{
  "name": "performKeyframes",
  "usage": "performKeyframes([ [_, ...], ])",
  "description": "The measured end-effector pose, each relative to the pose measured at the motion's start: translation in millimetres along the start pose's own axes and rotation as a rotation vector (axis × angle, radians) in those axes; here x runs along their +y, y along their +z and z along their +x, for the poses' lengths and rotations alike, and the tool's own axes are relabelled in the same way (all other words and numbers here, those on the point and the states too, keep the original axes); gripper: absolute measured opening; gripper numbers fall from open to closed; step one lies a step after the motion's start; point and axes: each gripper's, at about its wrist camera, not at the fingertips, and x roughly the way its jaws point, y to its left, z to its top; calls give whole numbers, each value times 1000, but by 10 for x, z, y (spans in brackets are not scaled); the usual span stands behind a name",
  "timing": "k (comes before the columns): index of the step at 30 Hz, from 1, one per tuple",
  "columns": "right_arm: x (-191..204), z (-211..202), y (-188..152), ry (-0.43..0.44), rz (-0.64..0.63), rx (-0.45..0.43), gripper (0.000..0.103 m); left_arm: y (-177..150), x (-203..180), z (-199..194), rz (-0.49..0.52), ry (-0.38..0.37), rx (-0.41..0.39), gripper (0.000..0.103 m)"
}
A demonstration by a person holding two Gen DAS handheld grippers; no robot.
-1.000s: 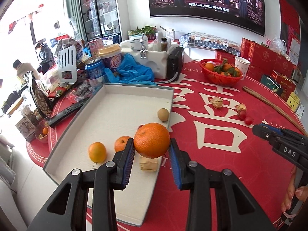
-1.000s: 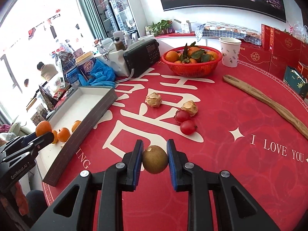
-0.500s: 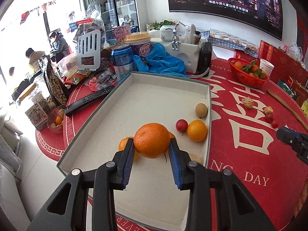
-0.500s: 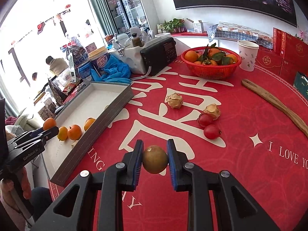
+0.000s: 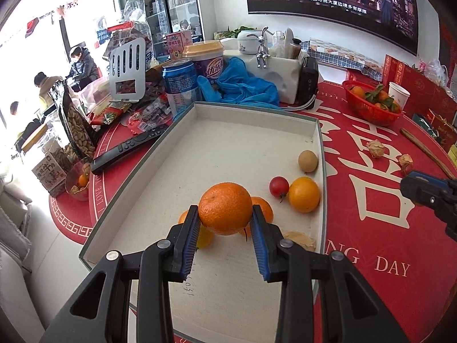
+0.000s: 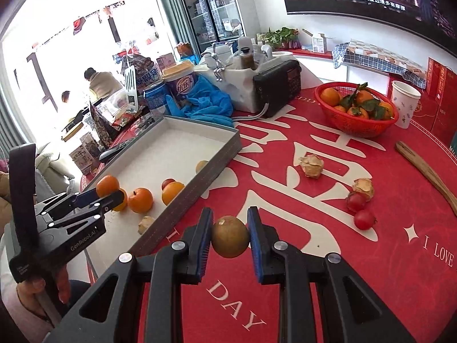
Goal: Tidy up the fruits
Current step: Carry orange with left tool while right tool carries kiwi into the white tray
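My left gripper [image 5: 225, 228] is shut on a large orange [image 5: 225, 212] and holds it above the near part of the shallow grey tray [image 5: 257, 108]. Inside the tray lie smaller oranges [image 5: 303, 194], a small red fruit [image 5: 278, 186], a brown round fruit [image 5: 308, 161] and a dried husk [image 5: 300, 240]. My right gripper [image 6: 230, 240] is shut on a brown round fruit [image 6: 230, 236] over the red tablecloth, just right of the tray's wall [image 6: 200, 183]. Two red fruits [image 6: 364, 219] and husks [image 6: 311, 165] lie on the cloth beyond it.
A red basket [image 6: 357, 125] of oranges and a paper cup [image 6: 404, 104] stand at the back right. A wooden stick [image 6: 425, 171] lies at the right. Behind the tray are a blue cloth [image 5: 242, 85], a can [image 5: 180, 85], a radio [image 6: 277, 85], a remote [image 5: 128, 148] and snack bags.
My left gripper carried the large orange left from the tray's right edge to over its near part. My right gripper moved left with the brown fruit, closer to the tray's wall.
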Motion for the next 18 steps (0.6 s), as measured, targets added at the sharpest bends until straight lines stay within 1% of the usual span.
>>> performKeyframes([
  [6, 254, 135, 185, 21, -36, 19, 26, 62, 74, 105, -22, -9, 0, 39],
  [13, 522, 393, 387, 68, -55, 67, 26, 106, 199, 184, -36, -9, -1, 39],
  [18, 641, 592, 436, 87, -58, 105, 26, 107, 283, 238, -48, -8, 3, 39],
])
